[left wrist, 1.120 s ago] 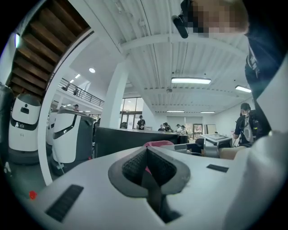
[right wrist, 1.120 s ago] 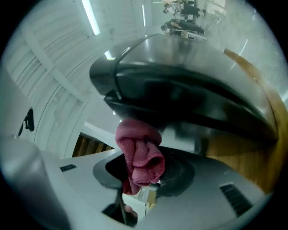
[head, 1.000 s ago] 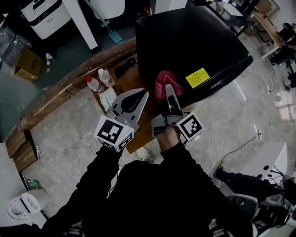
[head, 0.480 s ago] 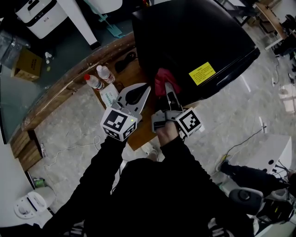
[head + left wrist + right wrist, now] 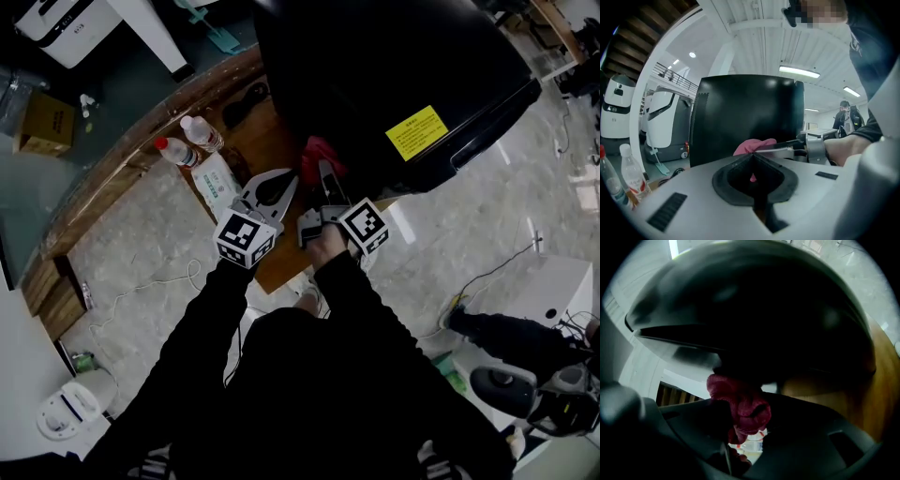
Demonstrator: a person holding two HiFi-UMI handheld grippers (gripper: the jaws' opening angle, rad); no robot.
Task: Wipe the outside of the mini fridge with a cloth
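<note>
In the head view, the black mini fridge (image 5: 394, 75) stands on the wooden surface (image 5: 246, 141). The right tool (image 5: 322, 171) presses a red cloth (image 5: 315, 152) against the fridge's lower side wall. The left tool (image 5: 287, 181) hovers just beside it over the surface, with two bottles (image 5: 200, 132) near.

In the left gripper view, that tool's jaws meet tip to tip with nothing between them. The cloth shows only beyond them, against the dark wall.

In the right gripper view, the right tool is clamped on the bunched cloth, and the fridge wall fills the space above.

As I judge it, the risk lies in the small wad. A hard push could let the bare tips scrape the glossy wall, or drag the cloth out of the grip.
</note>
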